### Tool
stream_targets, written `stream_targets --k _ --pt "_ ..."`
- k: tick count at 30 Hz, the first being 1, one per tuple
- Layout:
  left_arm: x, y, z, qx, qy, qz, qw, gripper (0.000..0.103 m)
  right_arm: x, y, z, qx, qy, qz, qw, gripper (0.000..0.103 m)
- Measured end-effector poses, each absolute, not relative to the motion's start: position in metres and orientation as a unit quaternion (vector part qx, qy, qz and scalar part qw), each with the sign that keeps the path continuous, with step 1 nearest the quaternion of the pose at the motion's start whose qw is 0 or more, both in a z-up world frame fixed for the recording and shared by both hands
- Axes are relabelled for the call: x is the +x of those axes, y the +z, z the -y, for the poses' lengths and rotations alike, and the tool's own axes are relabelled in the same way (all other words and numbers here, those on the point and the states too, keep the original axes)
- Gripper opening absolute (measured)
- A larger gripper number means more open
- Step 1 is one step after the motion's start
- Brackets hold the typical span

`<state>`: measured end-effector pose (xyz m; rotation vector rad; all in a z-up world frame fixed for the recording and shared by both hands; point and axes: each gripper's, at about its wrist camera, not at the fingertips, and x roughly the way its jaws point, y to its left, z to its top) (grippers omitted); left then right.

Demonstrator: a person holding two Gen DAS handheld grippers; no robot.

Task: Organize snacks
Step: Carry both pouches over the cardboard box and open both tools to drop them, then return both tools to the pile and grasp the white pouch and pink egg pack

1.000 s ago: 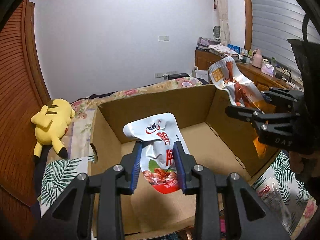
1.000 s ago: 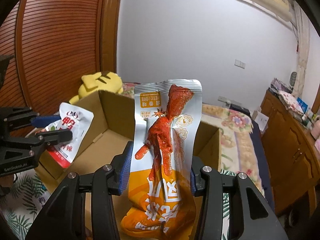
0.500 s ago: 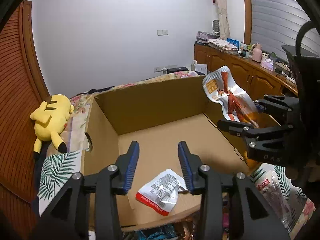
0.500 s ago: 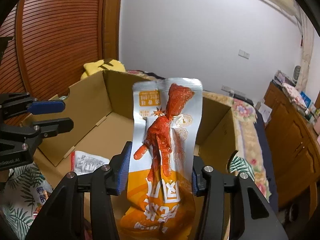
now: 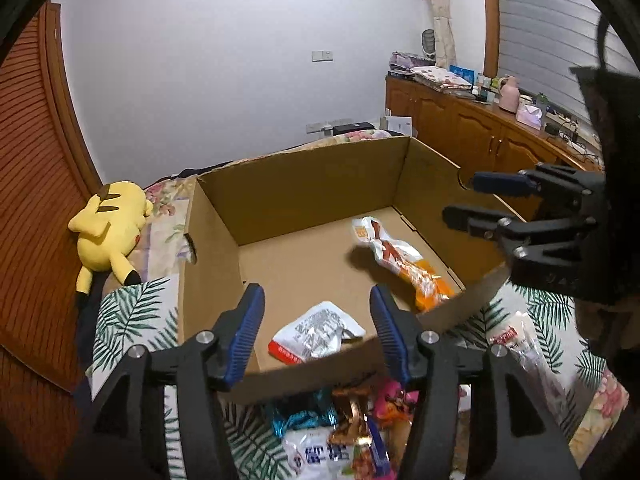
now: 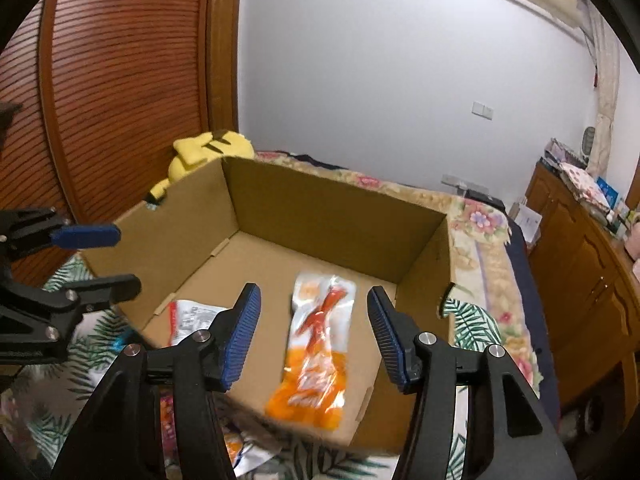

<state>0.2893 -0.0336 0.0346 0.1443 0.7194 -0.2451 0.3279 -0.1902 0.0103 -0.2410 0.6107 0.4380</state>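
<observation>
Looking down along two hand-held tools into an open cardboard box [image 5: 304, 196] that sits on a bed [image 6: 480, 224] covered with a leaf-print cloth [image 5: 132, 312]. Both tools hang over the box's near edge with their blue-padded jaws apart and still widening, and neither one grips anything.

The left tool [image 5: 316, 330] is released above the near left part of the box floor. Below its gap, not touched by the pads, a white snack packet with a red bottom edge [image 5: 316, 338] lies flat against the near wall.

The right tool [image 6: 314, 334] is likewise released. An orange and white snack packet [image 6: 318, 344] printed with a red strip of meat lies under its gap, on the box floor toward the near right corner, lengthwise from the near wall toward the box middle. It looks slightly blurred. The two packets lie apart from each other.

Outside the box, on the leaf-print cloth just in front of its near wall, a heap of unsorted snacks [image 5: 344, 432] sits in mixed wrappers, and a long clear packet [image 5: 520, 344] lies to the right of it.

A yellow plush toy [image 5: 108, 232] lies on the bed beyond the box's left wall, beside a wooden slatted door [image 6: 128, 80]. Wooden cabinets [image 5: 472, 128] line the right side of the room.
</observation>
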Motion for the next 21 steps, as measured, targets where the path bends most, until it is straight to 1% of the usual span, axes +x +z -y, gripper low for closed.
stream_targets --k 5,10,15,21 --pt "0.269 0.043 0.036 0.082 -0.122 -0.346 0.927 0.059 0.3 0.023 0.196 -0.114 0.215 -0.287 0.927 0.057" --pt "0.251 0.052 0.031 0.057 -0.152 -0.347 0.924 0.059 0.272 0.026 0.212 -0.094 0.216 -0.285 0.929 0.057" --pt "0.234 0.052 0.028 0.066 -0.149 -0.343 0.925 0.059 0.239 0.019 0.227 -0.081 0.209 -0.287 0.931 0.058" --pt "0.218 0.043 0.026 0.074 -0.153 -0.343 0.924 0.059 0.219 -0.001 0.244 -0.065 0.199 -0.308 0.928 0.059"
